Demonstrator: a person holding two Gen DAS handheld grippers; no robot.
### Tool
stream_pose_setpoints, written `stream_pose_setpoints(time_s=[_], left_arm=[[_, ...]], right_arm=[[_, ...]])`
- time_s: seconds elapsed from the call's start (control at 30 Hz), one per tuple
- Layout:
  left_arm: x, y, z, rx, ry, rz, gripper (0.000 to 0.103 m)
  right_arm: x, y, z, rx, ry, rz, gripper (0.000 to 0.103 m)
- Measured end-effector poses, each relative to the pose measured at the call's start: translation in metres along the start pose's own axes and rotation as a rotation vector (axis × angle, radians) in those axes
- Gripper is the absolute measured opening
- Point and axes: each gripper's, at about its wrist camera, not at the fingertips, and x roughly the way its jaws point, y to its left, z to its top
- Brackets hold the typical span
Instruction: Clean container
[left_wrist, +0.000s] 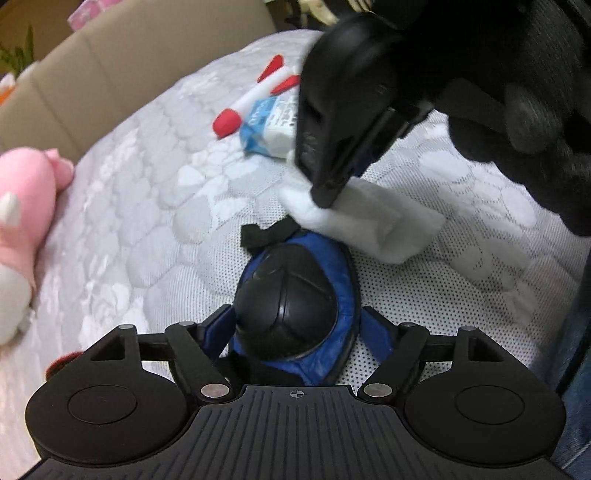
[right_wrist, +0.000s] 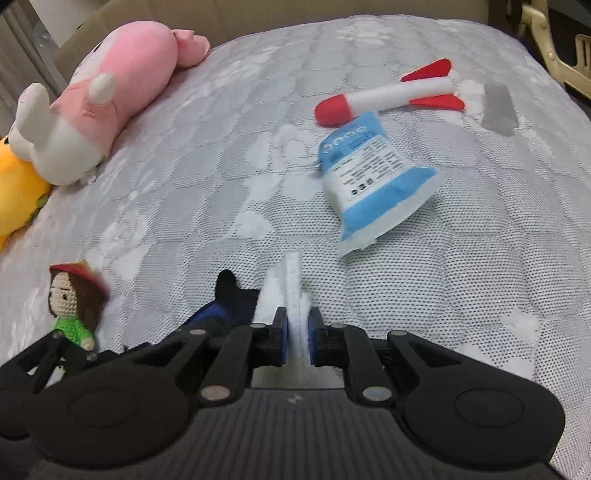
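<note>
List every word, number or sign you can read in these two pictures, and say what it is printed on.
None can be read.
Blue and white packet: black lines of print and small round icons, too small and blurred.
Toy rocket, plush toys, cloth: no print visible.

1. The container in front of you is a small rounded case, black domed shell on top with a blue padded rim around it and a short black strap at its far end.
2. It lies flat on the quilted grey-white mattress, dome up.
3. The white wipe you carry is folded and hangs just above the container's far end; whether they touch is unclear.
</note>
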Motion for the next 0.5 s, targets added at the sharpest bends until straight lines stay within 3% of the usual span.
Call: stream_pose_setpoints(time_s=[0.1,0.17,0.2,0.3,0.4,0.43,0.5], left_arm=[[0.0,0.003,0.005,-0.043,0.025,-0.035,0.083],[-0.003,0.019,0.008,-0.136,0.049,-0.104,0.088],[-0.008,0.036,0.007,-0.217,0.053,-0.142,0.091],[-0.023,0.097,-0.013,-0.534,0.06,-0.26,0.093],[-0.023,0.141,-0.049,-0.772,0.091,-0.307,0.093],[-0.017,0.148,-0.056,-0.822,0.118,-0.312,0.093],[-0.001,0.153,-0.065,-0.893,0.171,-0.37,0.093]], right_arm=[[-0.003,0.005,-0.002,-0.04,-0.029,-0.05,0.012],[-0.007,0.005,-0.003,-0.016,-0.035,-0.03,0.012],[-0.014,0.002,-0.003,0.011,-0.037,-0.001,0.012],[-0.031,-0.002,-0.005,0.1,-0.029,0.195,0.012],[-0.032,0.015,-0.01,0.076,0.023,0.345,0.012],[-0.027,0.026,-0.013,0.024,0.061,0.338,0.012],[-0.018,0.042,-0.021,-0.088,0.114,0.24,0.012]])
